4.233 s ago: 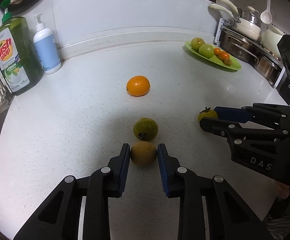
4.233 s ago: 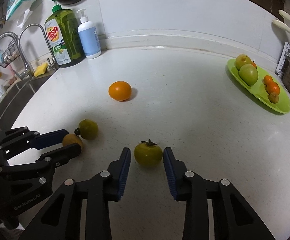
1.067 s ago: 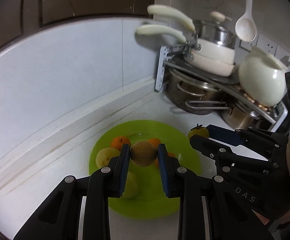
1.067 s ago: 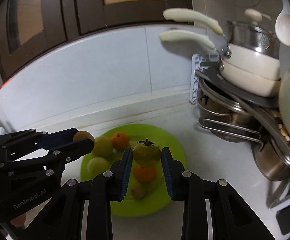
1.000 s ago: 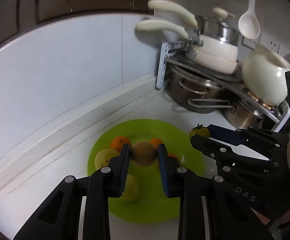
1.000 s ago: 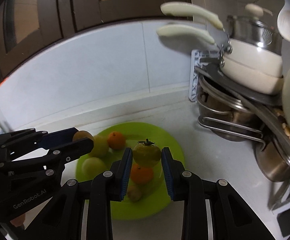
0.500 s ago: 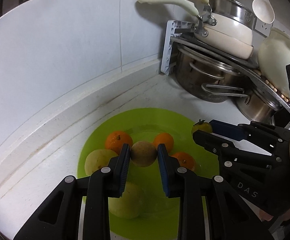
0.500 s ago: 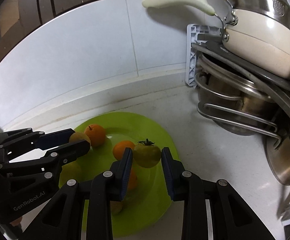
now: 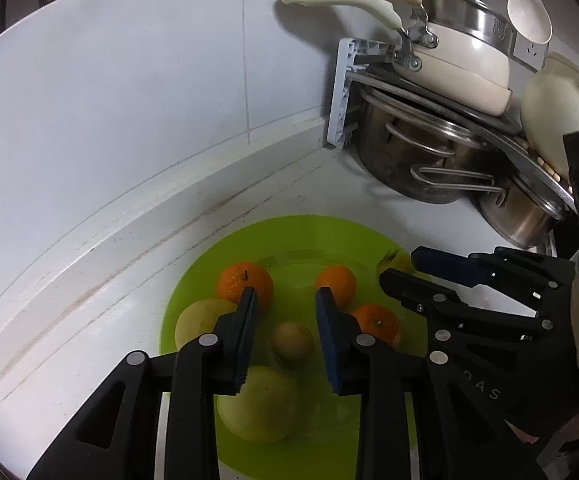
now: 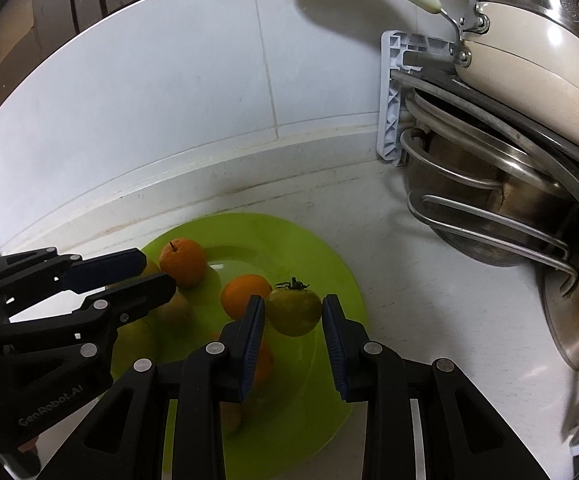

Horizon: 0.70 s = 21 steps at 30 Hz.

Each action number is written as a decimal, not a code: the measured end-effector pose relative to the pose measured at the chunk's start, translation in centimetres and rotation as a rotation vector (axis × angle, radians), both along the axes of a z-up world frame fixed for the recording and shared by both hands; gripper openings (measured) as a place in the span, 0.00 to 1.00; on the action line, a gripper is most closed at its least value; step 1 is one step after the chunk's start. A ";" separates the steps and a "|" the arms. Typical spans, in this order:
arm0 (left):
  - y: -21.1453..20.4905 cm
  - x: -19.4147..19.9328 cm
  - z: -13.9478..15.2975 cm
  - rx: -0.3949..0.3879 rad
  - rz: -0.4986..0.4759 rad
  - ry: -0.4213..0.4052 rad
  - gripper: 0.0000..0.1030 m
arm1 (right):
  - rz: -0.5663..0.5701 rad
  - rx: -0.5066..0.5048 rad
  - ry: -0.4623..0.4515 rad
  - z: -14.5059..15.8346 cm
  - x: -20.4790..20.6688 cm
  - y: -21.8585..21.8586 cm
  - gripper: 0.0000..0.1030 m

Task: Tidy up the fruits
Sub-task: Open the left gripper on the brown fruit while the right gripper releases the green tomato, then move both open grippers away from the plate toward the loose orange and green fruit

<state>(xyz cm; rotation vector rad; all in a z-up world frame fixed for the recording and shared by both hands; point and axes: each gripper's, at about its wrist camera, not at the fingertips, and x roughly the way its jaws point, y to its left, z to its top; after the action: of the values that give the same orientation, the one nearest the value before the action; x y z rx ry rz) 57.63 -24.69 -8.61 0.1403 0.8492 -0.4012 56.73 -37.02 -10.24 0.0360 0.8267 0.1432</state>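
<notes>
Green plate (image 9: pixel 309 232) gathers the fruit by the pot rack (image 10: pixel 393 92). Left gripper (image 9: pixel 285 300) hangs spread, brown fruit (image 9: pixel 292 340) lying free on the plate. Right gripper (image 10: pixel 293 312) pinches a green persimmon (image 10: pixel 294 311) (poised above the plate, apparently for setting down).
</notes>
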 end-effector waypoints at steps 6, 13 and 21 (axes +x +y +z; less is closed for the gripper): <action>0.7 -0.7 1.1 0.000 0.020 -0.031 0.35 | 0.004 -0.004 -0.010 0.4 -0.4 0.2 0.37; 1.9 -2.2 2.5 -0.017 0.043 -0.056 0.37 | 0.005 -0.002 -0.041 1.9 -2.2 0.6 0.37; 3.4 -5.5 5.3 -0.046 0.053 -0.103 0.38 | 0.014 -0.007 -0.103 4.8 -5.8 1.5 0.37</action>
<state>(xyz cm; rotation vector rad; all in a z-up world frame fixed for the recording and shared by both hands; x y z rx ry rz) 52.09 -21.34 -3.29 0.0951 0.7404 -0.3606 50.90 -35.55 -5.45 0.0158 0.7249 0.1540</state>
